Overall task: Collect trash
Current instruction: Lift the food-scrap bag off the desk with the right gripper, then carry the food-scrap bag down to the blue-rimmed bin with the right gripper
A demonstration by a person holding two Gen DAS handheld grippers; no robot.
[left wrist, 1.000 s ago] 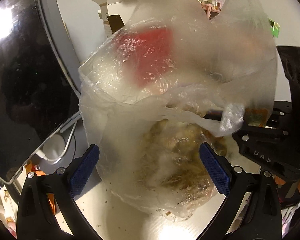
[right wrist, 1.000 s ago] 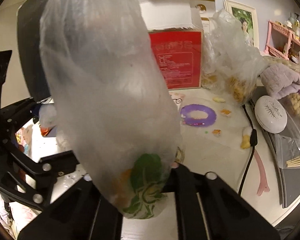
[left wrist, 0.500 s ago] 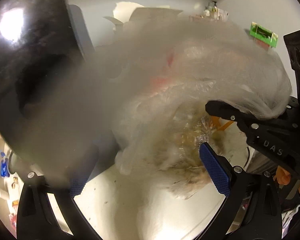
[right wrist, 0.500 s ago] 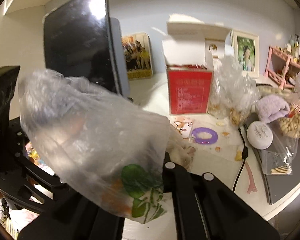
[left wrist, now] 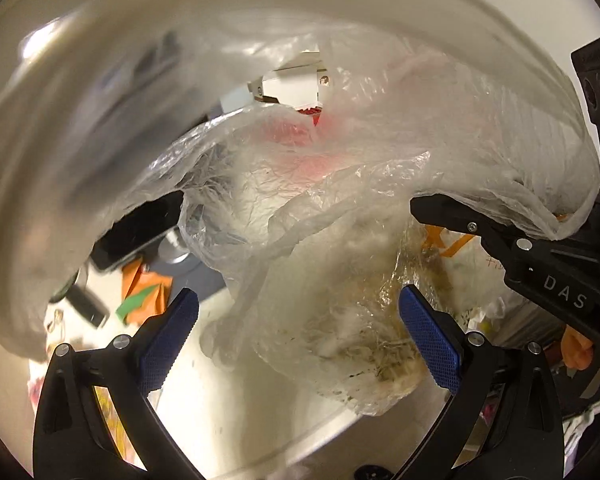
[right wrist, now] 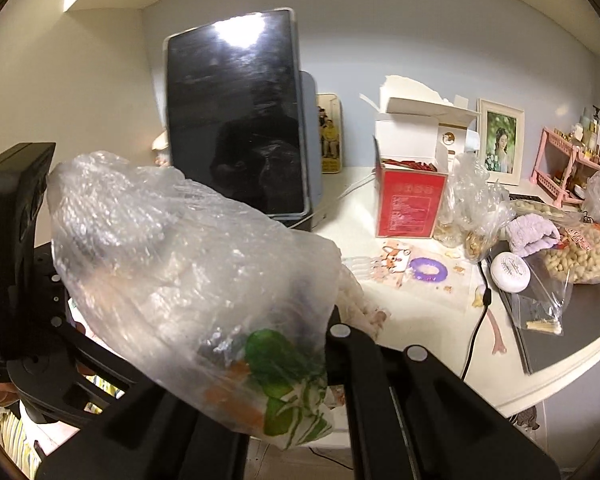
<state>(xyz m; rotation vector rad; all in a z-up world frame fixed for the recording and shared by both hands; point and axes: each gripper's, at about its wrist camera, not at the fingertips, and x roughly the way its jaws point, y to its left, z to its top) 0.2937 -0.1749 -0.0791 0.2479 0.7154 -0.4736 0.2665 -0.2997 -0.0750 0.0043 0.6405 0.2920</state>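
Observation:
A clear plastic trash bag point(right wrist: 172, 264) with a green and orange wrapper point(right wrist: 276, 400) inside hangs from my right gripper point(right wrist: 284, 412), whose jaws are shut on it. The same bag point(left wrist: 340, 248), holding brownish scraps, fills the left wrist view. My left gripper point(left wrist: 300, 336) is open, its blue pads point(left wrist: 428, 340) on either side of the bag's lower part, above the white desk point(left wrist: 228, 400). The right gripper's black body point(left wrist: 540, 264) reaches in from the right.
On the desk stand a dark tablet point(right wrist: 236, 120), a red and white box point(right wrist: 412, 200), bags of snacks point(right wrist: 472, 216), a purple ring point(right wrist: 428, 270), a white round case point(right wrist: 510, 272), a black cable point(right wrist: 476, 332) and a picture frame point(right wrist: 500, 140). Orange paper point(left wrist: 148, 296) lies at the left.
The right gripper has lifted and pulled back, swinging the bag from upright to slanting left. In the left view the bag has spread over the lens.

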